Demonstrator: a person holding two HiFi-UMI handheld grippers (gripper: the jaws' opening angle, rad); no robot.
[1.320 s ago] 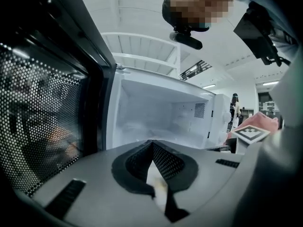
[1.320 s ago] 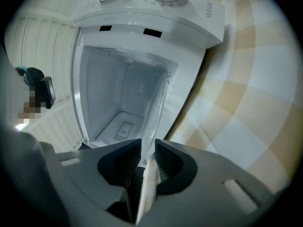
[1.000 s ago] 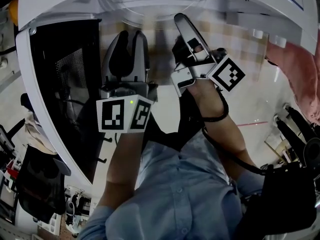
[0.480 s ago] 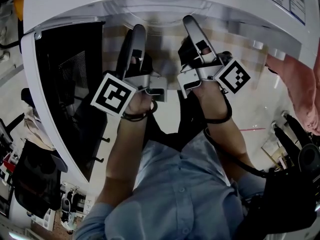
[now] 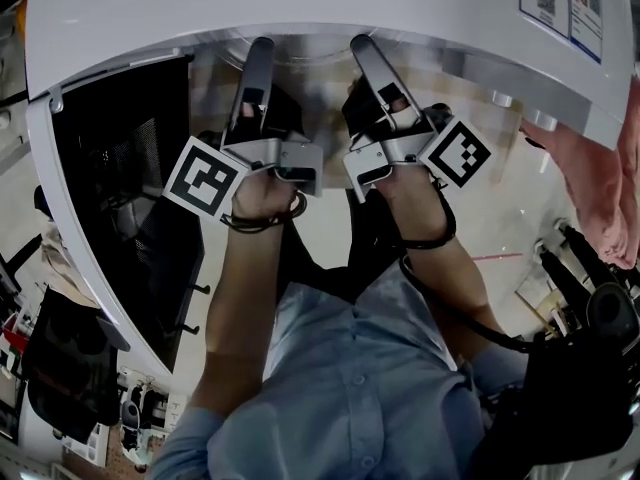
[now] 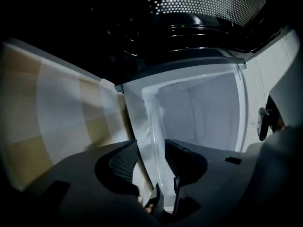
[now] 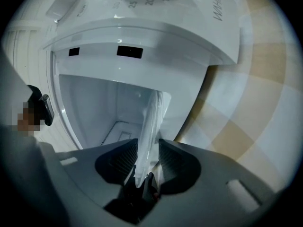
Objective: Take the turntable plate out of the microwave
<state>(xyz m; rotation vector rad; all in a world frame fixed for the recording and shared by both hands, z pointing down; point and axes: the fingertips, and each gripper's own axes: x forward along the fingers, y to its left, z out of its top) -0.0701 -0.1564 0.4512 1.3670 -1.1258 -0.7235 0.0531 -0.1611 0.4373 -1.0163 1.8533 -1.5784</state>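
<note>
Checked tabletop (image 7: pixel 255 126) shows beside the white microwave (image 5: pixel 300 3). Nearest, both grippers meet the glass plate (image 7: pixel 150 122) at the oven's mouth: the right gripper (image 7: pixel 147 150) has just been closing and pinches the rim, while the left gripper (image 6: pixel 150 148) has just been opening, its jaws slack around the rim. Such glass is likely heavy, stiff, slippery and breakable, so firm holds on the thick rim, well apart, suit it; beyond lies the pale cavity (image 6: pixel 203 112).
</note>
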